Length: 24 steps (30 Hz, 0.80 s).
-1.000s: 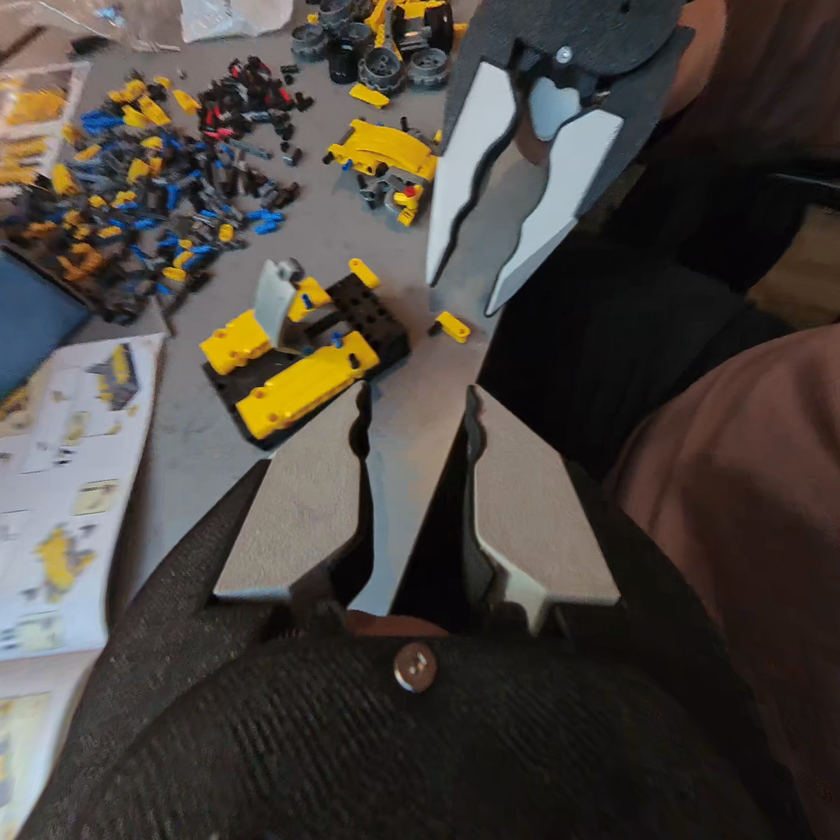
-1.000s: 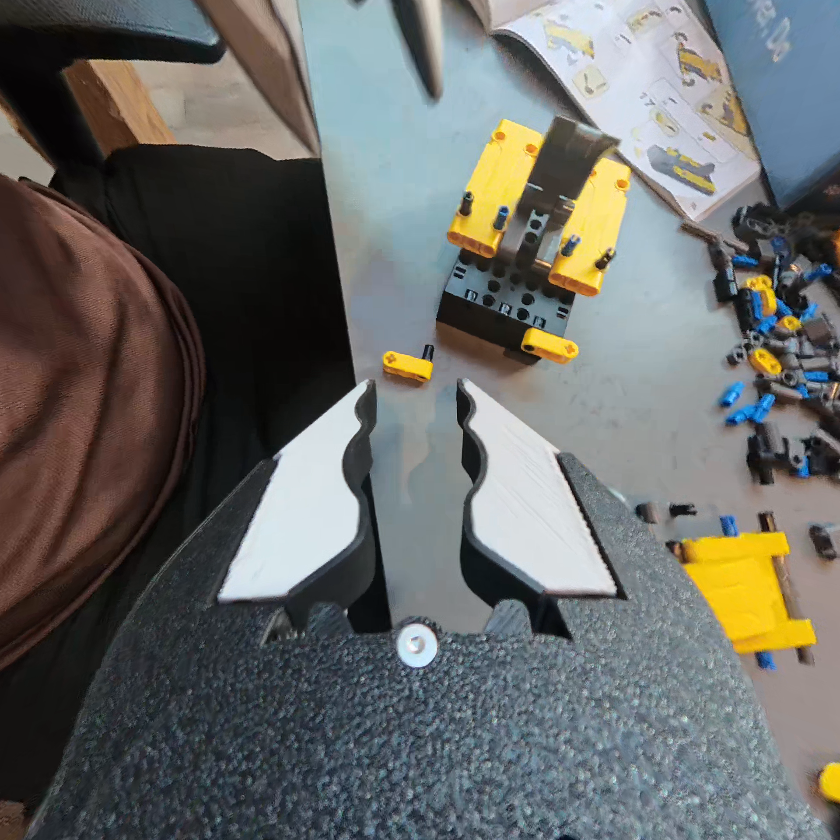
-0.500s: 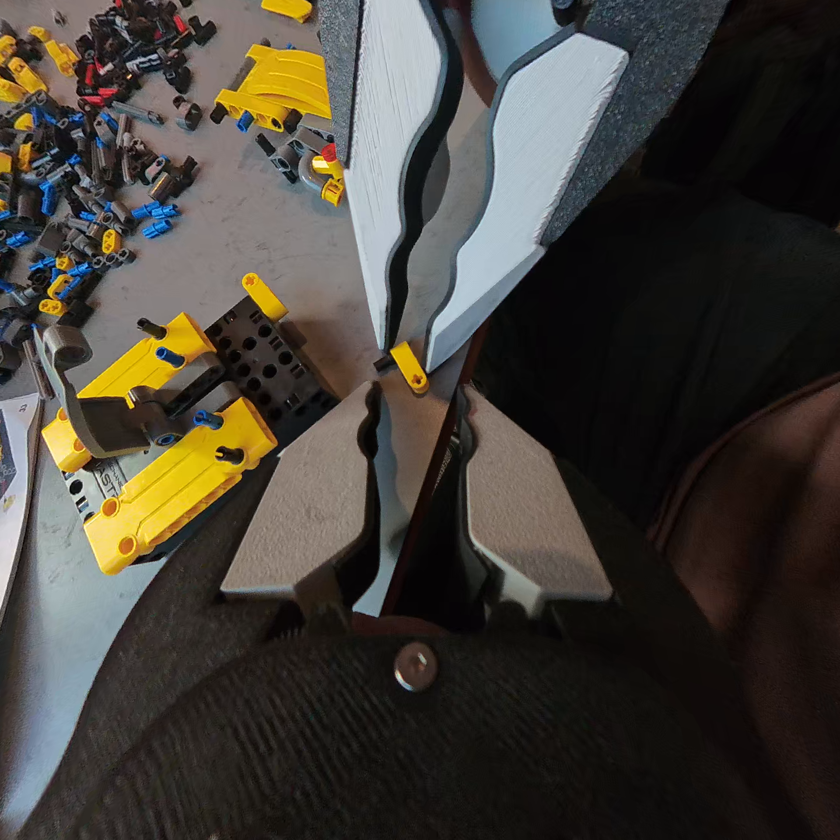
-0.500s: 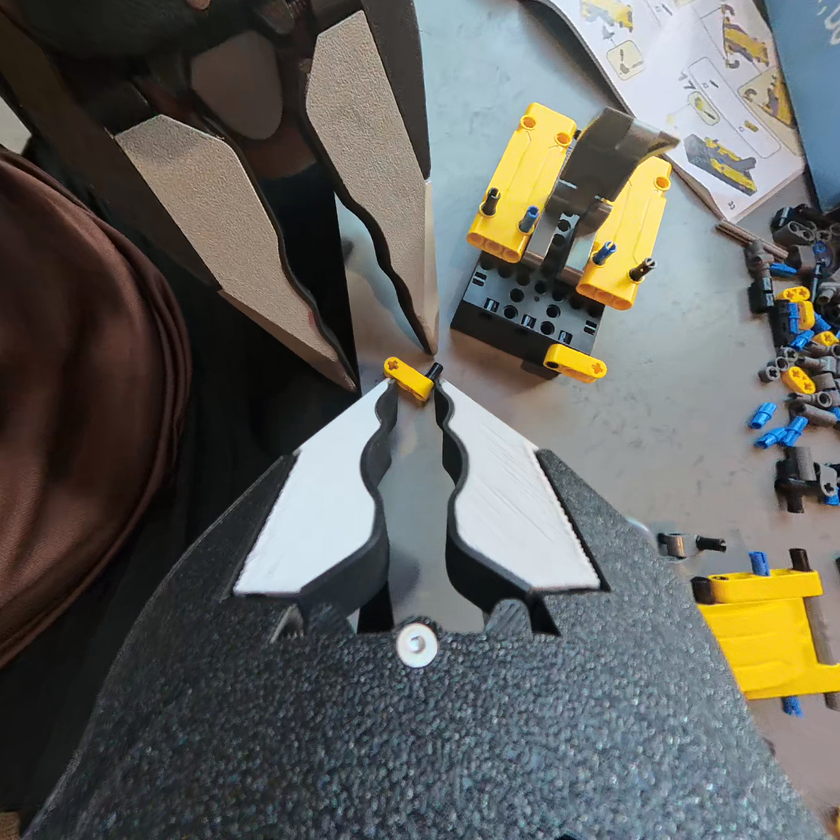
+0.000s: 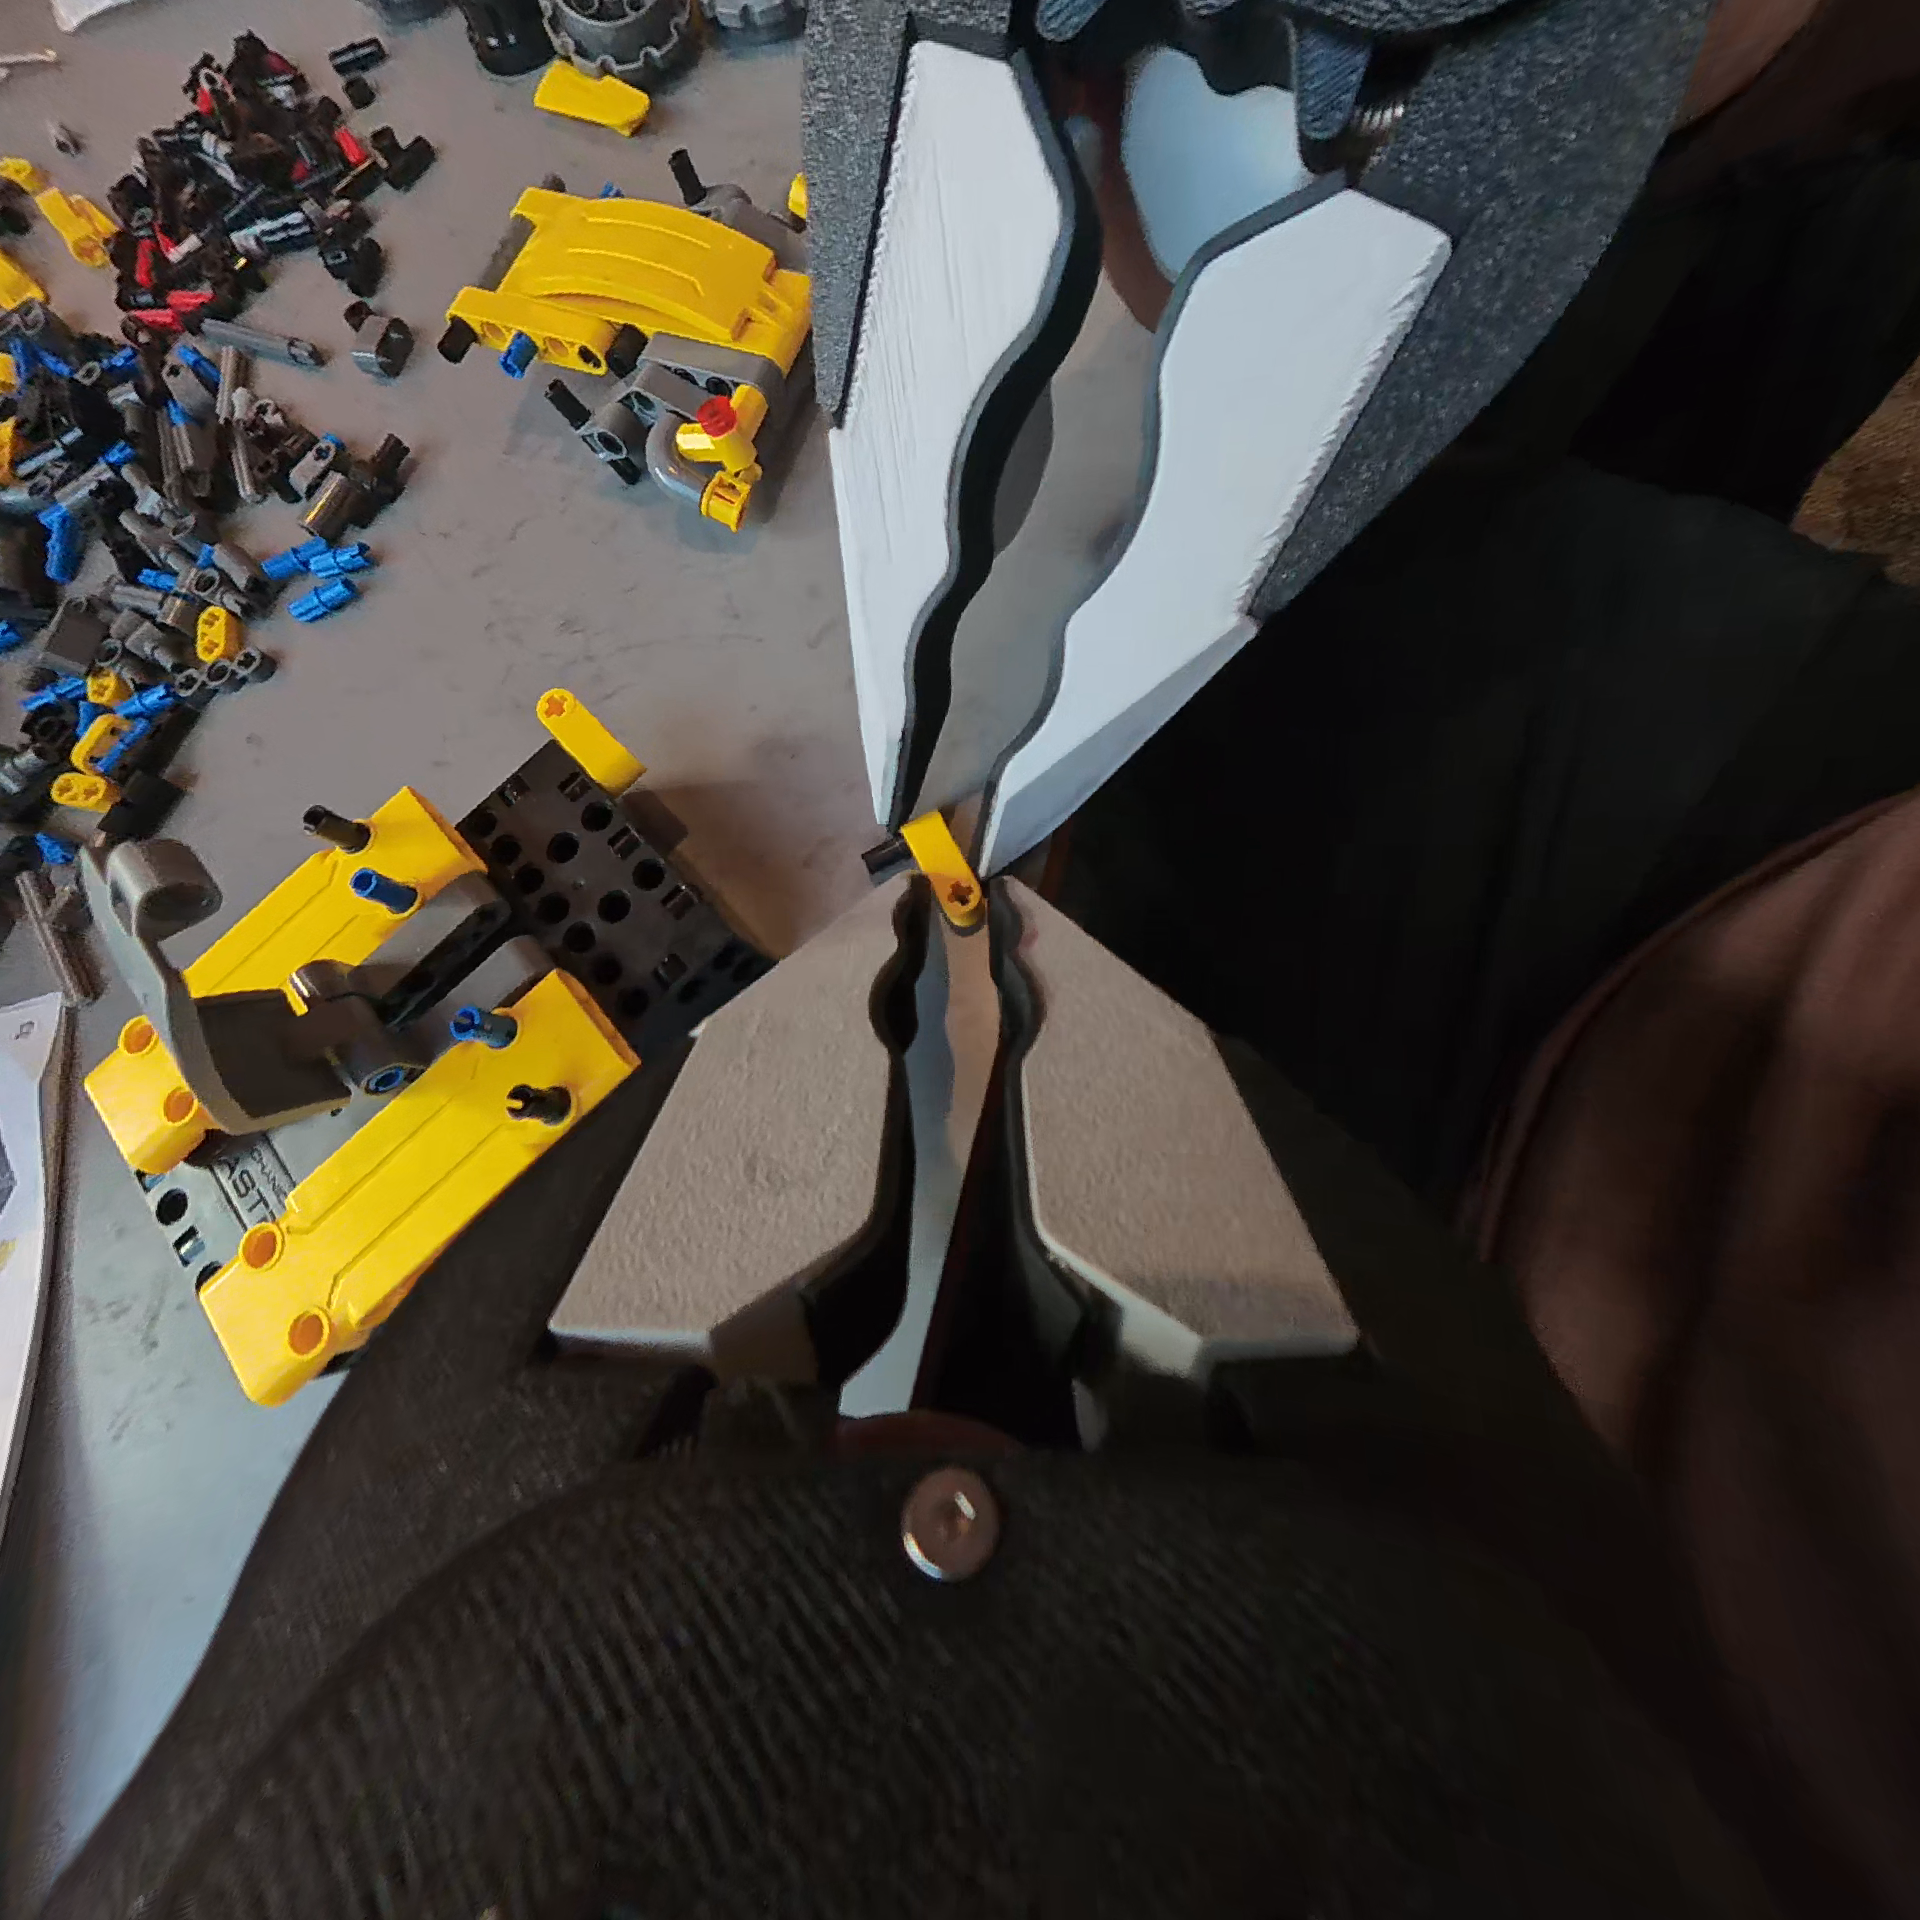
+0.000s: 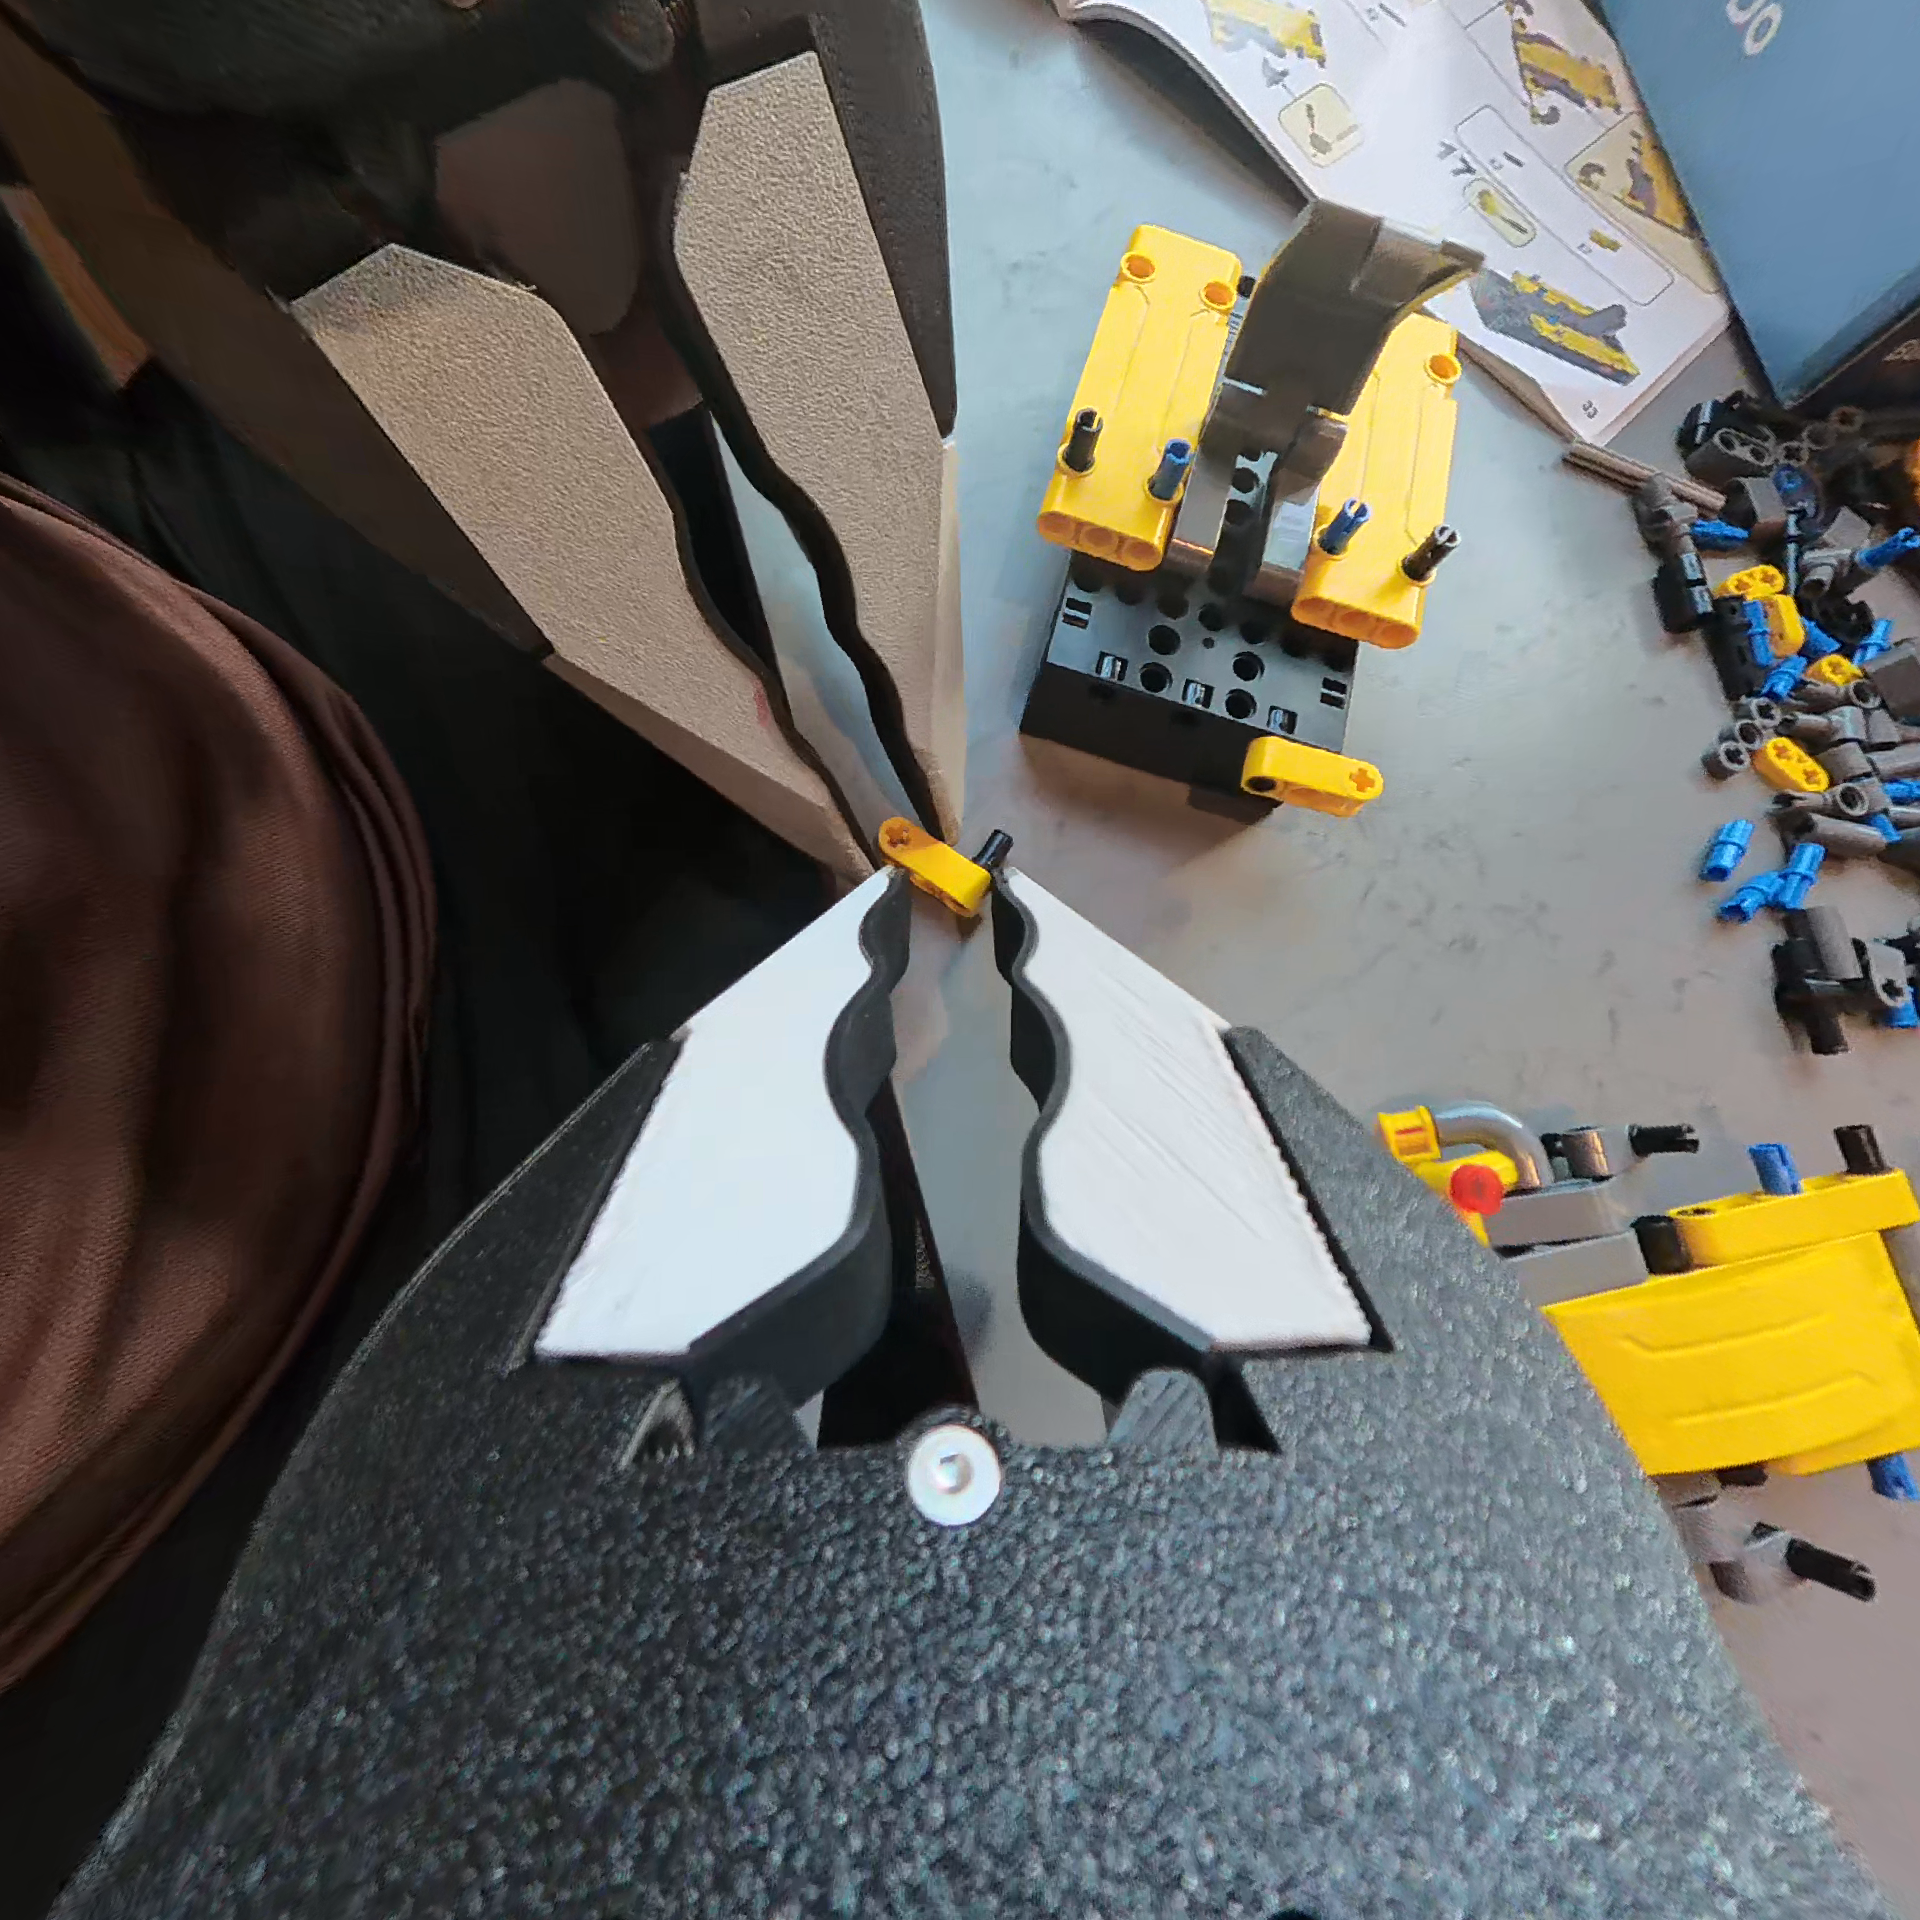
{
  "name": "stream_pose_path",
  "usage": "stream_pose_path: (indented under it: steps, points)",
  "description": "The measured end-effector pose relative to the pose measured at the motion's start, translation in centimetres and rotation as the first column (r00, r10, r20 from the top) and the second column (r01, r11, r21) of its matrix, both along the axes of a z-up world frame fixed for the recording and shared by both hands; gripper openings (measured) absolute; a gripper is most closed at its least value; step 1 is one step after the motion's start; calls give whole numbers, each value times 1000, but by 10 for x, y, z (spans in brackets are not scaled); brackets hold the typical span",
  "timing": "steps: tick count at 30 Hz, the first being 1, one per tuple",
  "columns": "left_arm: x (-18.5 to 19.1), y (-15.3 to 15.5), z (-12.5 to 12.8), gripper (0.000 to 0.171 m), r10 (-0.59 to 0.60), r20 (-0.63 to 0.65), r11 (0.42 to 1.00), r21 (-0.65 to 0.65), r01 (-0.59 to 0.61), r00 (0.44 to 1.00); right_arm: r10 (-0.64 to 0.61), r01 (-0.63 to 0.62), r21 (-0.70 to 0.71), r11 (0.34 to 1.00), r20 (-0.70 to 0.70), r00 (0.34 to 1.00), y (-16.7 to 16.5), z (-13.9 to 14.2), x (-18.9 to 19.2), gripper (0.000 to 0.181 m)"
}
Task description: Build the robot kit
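Observation:
A small yellow connector with a black pin lies at the near edge of the grey table. My left gripper, with grey fingers, has its tips narrowed on the connector's cross-hole end. My right gripper, with white fingers, faces it tip to tip and pinches the connector at the end with the pin. The right gripper also shows in the left wrist view, and the left gripper in the right wrist view.
A yellow and black block assembly with a grey lever stands just beside the grippers. A second yellow assembly, a pile of loose pieces, an instruction booklet and a blue box lie farther off. A person's brown clothing is past the table edge. The tips of both grippers are at nearly the same place.
Both grippers have moved in on the small yellow connector from opposite sides. Their jaws, wide a second ago, have narrowed onto it.

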State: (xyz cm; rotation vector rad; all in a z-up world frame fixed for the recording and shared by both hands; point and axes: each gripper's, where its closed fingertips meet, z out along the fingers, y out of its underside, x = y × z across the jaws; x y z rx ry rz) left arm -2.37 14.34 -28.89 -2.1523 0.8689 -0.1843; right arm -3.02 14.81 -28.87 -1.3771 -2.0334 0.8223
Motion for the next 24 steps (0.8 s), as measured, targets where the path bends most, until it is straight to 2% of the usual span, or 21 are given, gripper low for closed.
stream_pose_path:
  steps: [2, 4, 7, 9, 12, 18, 21, 24]
  points:
    - [2, -3, 0, 7, -65, -40, 998, 14, 66, 997, 31, -31, 17, 999, -10, 999, -3, 0, 2, 12]
    - [-2, -6, 1, 6, -143, -134, 987, 57, 151, 981, 42, -41, 23, 999, -16, 999, -2, 0, 4, 12]
    - [-7, -13, 1, 5, -238, -225, 963, 75, 260, 945, 73, -71, 32, 997, -39, 997, -1, 5, 6, 22]
    - [-7, -18, 0, 6, -314, -280, 932, 94, 351, 907, 119, -113, 84, 990, -69, 990, -3, 10, 6, 25]
    - [-5, -21, 0, 5, -352, -317, 908, 112, 404, 881, 164, -149, 169, 974, -75, 984, -8, 12, 3, 27]
    - [-5, -19, 1, 5, -338, -311, 905, 151, 397, 888, 205, -192, 214, 958, -39, 978, -16, 2, 0, 27]
    - [-4, -19, 1, 5, -336, -289, 906, 159, 391, 896, 213, -199, 226, 954, -39, 976, -17, 2, -2, 16]
    - [-5, -17, 1, 5, -322, -264, 914, 164, 372, 909, 204, -189, 229, 955, -42, 978, -16, 2, -2, 14]
